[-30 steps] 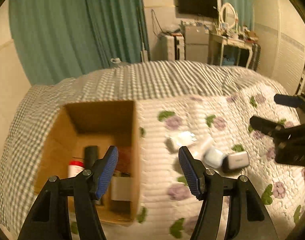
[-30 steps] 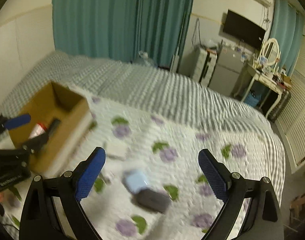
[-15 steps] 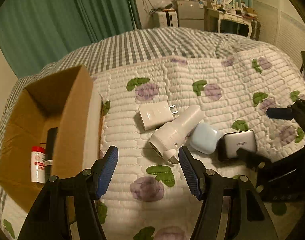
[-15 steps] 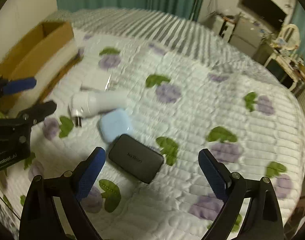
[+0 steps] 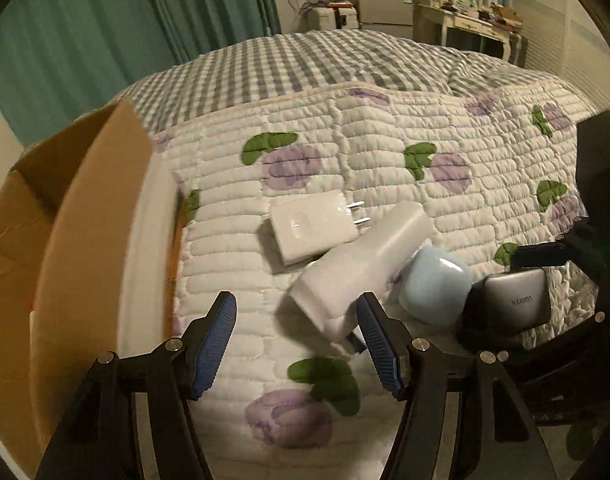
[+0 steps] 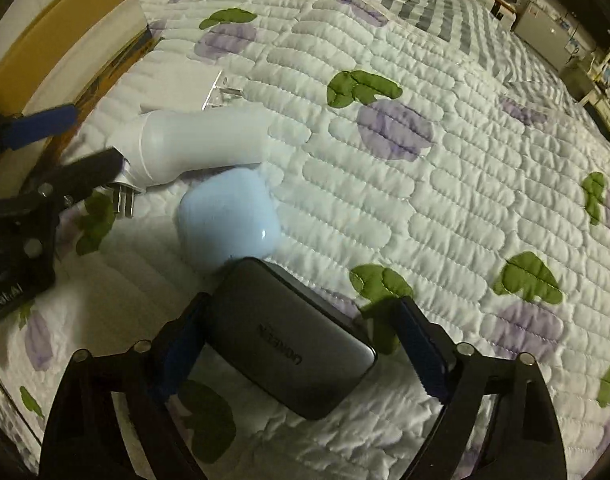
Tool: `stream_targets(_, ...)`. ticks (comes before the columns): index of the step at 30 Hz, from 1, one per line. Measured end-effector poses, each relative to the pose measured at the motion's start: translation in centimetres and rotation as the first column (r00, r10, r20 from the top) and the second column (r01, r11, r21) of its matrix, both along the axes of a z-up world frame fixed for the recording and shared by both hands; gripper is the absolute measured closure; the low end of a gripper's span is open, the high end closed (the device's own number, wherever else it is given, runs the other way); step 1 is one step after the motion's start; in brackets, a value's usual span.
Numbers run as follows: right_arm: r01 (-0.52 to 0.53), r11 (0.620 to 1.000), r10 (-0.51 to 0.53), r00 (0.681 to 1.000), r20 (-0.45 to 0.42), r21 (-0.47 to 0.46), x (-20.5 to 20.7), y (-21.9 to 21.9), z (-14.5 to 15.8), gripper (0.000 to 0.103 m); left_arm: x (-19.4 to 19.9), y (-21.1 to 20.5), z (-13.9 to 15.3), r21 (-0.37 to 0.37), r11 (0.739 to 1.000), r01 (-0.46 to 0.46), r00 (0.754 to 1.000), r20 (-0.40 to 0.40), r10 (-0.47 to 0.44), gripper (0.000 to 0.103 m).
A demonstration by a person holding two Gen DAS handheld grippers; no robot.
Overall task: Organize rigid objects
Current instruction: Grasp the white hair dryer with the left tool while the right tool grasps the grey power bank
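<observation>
White chargers (image 5: 361, 276): two; blue case (image 6: 229, 218): one.

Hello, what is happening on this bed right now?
A person is tidying small devices on the quilt with two handheld grippers. The right gripper straddles the dark grey charger; its jaws have just been closing but do not yet clamp it. The left gripper, open, nears the white cylindrical adapter. The cardboard box waits alongside.
</observation>
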State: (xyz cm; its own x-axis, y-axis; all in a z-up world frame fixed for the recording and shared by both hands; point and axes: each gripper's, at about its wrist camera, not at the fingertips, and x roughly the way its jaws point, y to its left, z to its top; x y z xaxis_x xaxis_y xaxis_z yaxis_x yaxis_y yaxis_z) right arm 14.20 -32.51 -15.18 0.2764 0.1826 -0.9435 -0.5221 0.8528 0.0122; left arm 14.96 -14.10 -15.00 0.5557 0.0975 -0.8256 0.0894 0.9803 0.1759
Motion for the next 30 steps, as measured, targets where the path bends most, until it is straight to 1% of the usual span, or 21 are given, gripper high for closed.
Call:
stream_targets(1, -0.005, 1.0, 0.005, 1.0, -0.005, 0.013, 0.0, 0.0, 0.1, 0.027, 0.2, -0.2, -0.2, 0.002, 1.0, 0.011, 1.0, -0.003, -0.011, 0.037)
stream_targets(2, -0.014, 1.0, 0.015, 1.0, -0.011, 0.028, -0.1, 0.0, 0.2, 0.031, 0.3, -0.5, -0.4, 0.005, 1.0, 0.023, 1.0, -0.008, -0.023, 0.037)
stream_targets(5, -0.024, 1.0, 0.024, 1.0, 0.001, 0.019, -0.2, 0.1, 0.7, 0.031, 0.9, -1.8, -1.2, 0.033, 0.997, 0.071, 0.997, -0.026, -0.07, 0.037)
stream_targets(7, -0.009, 1.0, 0.009, 1.0, 0.013, 0.026, -0.5, -0.4, 1.2, 0.031, 1.4, -2.3, -1.7, 0.049, 0.995, 0.086, 0.996, -0.032, -0.084, 0.037)
stream_targets(8, 0.008, 0.999, -0.009, 1.0, 0.02, 0.037, -0.4, -0.7, 1.7, 0.031, 1.7, -2.4, -2.0, 0.052, 0.995, 0.089, 0.996, -0.036, -0.087, 0.037)
stream_targets(11, 0.107, 0.991, -0.111, 0.993, 0.042, 0.083, 0.1, -2.9, 2.7, 0.031, 2.5, -2.7, -3.1, 0.055, 0.994, 0.091, 0.995, -0.056, -0.088, 0.037)
stream_targets(13, 0.172, 0.98, -0.177, 0.983, 0.044, 0.104, 0.6, -4.4, 3.1, 0.031, 2.6, -2.7, -3.4, 0.047, 0.995, 0.092, 0.994, -0.058, -0.089, 0.04)
stream_targets(15, 0.2, 0.973, -0.204, 0.979, 0.027, 0.116, 0.9, -5.1, 2.9, 0.031, 2.5, -2.7, -3.4, 0.043, 0.995, 0.093, 0.995, -0.05, -0.091, 0.044)
stream_targets(17, 0.193, 0.976, -0.197, 0.98, 0.025, 0.1, 0.8, -4.9, 2.8, 0.031, 2.3, -2.7, -3.3, 0.039, 0.994, 0.103, 0.994, -0.047, -0.101, 0.046)
stream_targets(22, 0.167, 0.984, -0.168, 0.986, 0.006, 0.059, 1.4, -4.6, 1.4, 0.028, 1.2, -2.7, -3.0, 0.042, 0.993, 0.112, 0.993, -0.031, -0.11, 0.046)
stream_targets(23, 0.161, 0.986, -0.162, 0.987, 0.0, 0.049, 1.1, -4.6, 0.8, 0.027, 0.9, -2.7, -2.8, 0.042, 0.993, 0.113, 0.993, -0.028, -0.112, 0.046)
stream_targets(26, 0.15, 0.989, -0.15, 0.989, 0.012, 0.015, 0.9, -4.0, 0.4, 0.027, -0.1, -2.7, -2.0, 0.038, 0.993, 0.115, 0.993, -0.012, -0.114, 0.047)
stream_targets(28, 0.152, 0.988, -0.152, 0.988, 0.024, 0.009, 0.8, -3.7, 0.3, 0.031, -0.7, -2.4, -1.5, 0.03, 0.993, 0.111, 0.994, -0.004, -0.111, 0.047)
stream_targets(30, 0.154, 0.988, -0.155, 0.987, 0.046, 0.01, 0.5, -3.1, 0.2, 0.031, -0.9, -2.0, -0.8, 0.02, 0.994, 0.107, 0.994, 0.004, -0.107, 0.047)
